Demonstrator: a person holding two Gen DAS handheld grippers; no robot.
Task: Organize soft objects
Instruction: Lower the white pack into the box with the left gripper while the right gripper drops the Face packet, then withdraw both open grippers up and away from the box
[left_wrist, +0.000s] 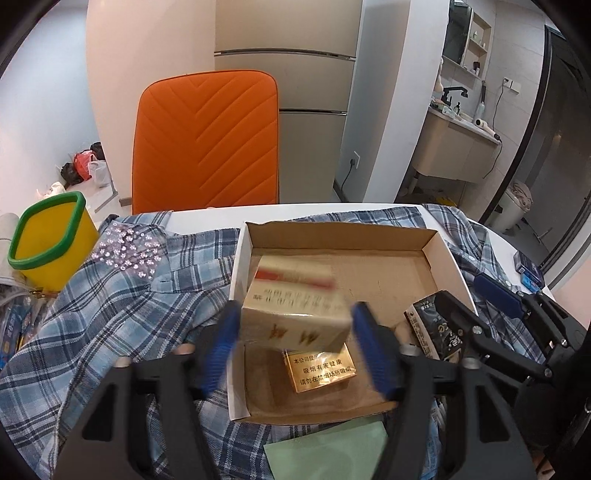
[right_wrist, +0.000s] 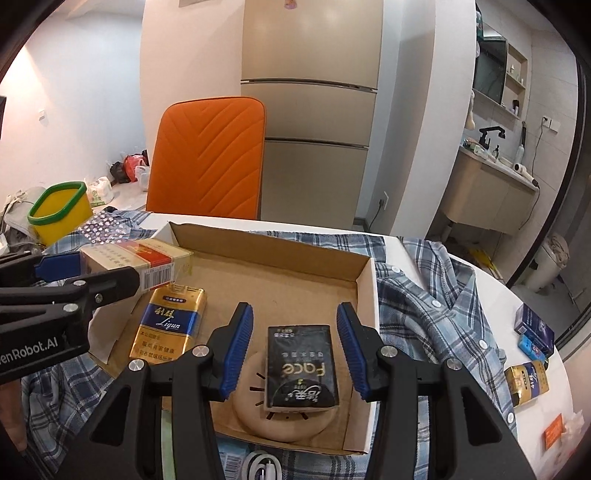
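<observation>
A: What sits at the worktop's left edge?

B: A yellow bin (left_wrist: 51, 242) with a green rim, beside the plaid shirt (left_wrist: 122, 295) that covers most of the worktop (left_wrist: 207, 216).

A: And the left tongs (left_wrist: 295, 334)?

B: Hovering over the left side of the cardboard tray (right_wrist: 365, 295), which lies on the shirt. Their blue pads stand just beside a cream pack (left_wrist: 295, 310); it is blurred, so I cannot tell whether they grip it or have let go. Beneath it a gold pack (right_wrist: 170, 328) lies flat on the tray floor near the left wall.

A: The right tongs (right_wrist: 295, 350)?

B: Released, jaws spread either side of a black pack (right_wrist: 301, 369) without touching it. That pack rests on a round beige pad (right_wrist: 284, 421) at the tray's near edge.

A: Further right?

B: Near the worktop's right edge, blue boxes (right_wrist: 533, 328) and another gold pack (right_wrist: 526, 382) lie on the shirt.
</observation>
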